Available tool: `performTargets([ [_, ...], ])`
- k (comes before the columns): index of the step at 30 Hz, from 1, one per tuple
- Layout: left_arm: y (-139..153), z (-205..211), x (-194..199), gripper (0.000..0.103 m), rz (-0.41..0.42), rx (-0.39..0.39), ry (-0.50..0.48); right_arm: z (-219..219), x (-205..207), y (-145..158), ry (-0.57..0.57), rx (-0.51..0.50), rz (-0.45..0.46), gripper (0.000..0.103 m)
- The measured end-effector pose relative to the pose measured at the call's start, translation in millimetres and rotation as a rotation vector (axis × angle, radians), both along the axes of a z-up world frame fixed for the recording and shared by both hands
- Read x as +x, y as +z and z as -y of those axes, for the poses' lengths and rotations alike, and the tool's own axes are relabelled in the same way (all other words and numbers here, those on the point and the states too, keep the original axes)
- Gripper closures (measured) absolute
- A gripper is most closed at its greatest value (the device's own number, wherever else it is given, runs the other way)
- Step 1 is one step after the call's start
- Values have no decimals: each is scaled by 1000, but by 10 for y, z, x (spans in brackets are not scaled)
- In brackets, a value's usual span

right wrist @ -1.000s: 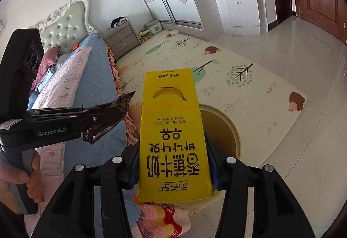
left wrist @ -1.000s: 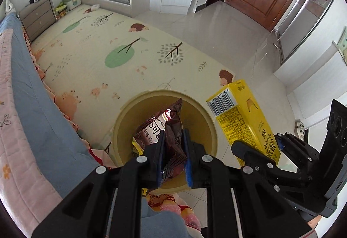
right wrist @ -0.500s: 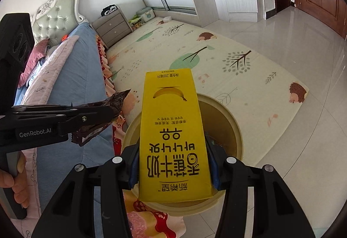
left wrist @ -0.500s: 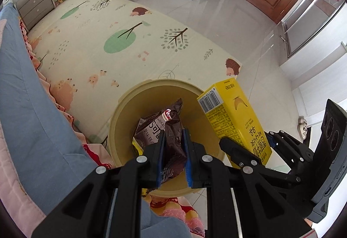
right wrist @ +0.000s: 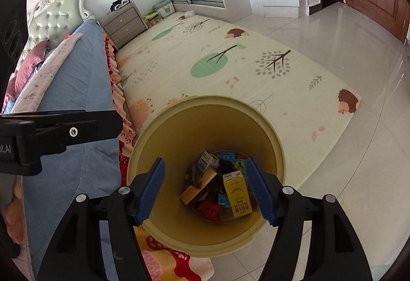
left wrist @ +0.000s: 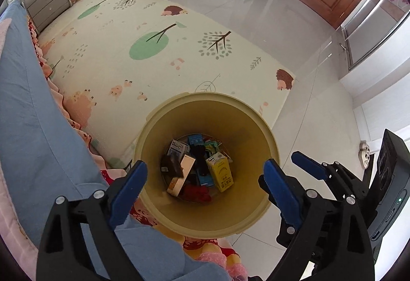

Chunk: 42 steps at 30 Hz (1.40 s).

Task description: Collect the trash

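The left claw (left wrist: 205, 179) stands spread wide above the mouth of the yellow bin (left wrist: 207, 226), its jaws having just been opening, and nothing lies between its blue pads (left wrist: 128, 188). It points steeply down into the bin, so whatever it lets go falls straight in rather than onto the floor. The right claw (right wrist: 205, 188) is also released; its jaws have just been opening too, and the gap between them is bare, with only the bin's inside showing through. It hangs over the near part of the rim for the same reason: a drop from there lands inside.

The trash is now at the bottom of the bin. The yellow milk carton (right wrist: 237, 193) lies tilted against the other litter on the right of the heap, and a dark brown wrapper (left wrist: 172, 165) shows blurred just above the pile on the left, apparently in mid-fall. Around them sit small boxes (left wrist: 178, 149) and red scraps, loosely piled.

The bin stands on the tiled floor (left wrist: 294, 32), touching the corner of the patterned play mat (left wrist: 153, 50) and just beside the bed with its blue cover (left wrist: 33, 114), close enough that both claws reach it from the bedside. Judging from this, the drop is done for both items.
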<state>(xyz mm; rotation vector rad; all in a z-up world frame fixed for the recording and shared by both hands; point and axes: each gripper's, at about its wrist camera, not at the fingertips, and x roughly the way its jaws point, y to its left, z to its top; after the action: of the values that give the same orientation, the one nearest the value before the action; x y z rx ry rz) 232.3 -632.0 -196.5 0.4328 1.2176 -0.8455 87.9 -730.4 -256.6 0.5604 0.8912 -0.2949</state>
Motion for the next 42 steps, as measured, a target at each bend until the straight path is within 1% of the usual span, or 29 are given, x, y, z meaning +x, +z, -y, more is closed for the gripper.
performTargets([
  [12,19,-25,20,12,8,-12,15,-10,-12,63,9,-5,1,39],
  [17,92,-50,0,12,28,-38,26,-20,-84,157,4,-22,4,39],
  [20,207,-96,-42,12,62,-83,27,-20,-156,270,-4,-43,13,39],
  [25,560,-230,-191,12,127,-194,25,-60,-284,539,-8,-83,40,39],
  [30,900,-412,-404,12,194,-259,11,-180,-370,863,4,-129,70,39],
  [35,1189,-842,-538,11,246,-306,52,-426,-443,1181,42,-178,103,39],
  [39,1384,-1395,-593,11,320,-313,124,-743,-430,1397,92,-211,134,39],
  [42,1485,-1885,-598,11,361,-314,196,-1123,-363,1562,166,-231,163,39],
])
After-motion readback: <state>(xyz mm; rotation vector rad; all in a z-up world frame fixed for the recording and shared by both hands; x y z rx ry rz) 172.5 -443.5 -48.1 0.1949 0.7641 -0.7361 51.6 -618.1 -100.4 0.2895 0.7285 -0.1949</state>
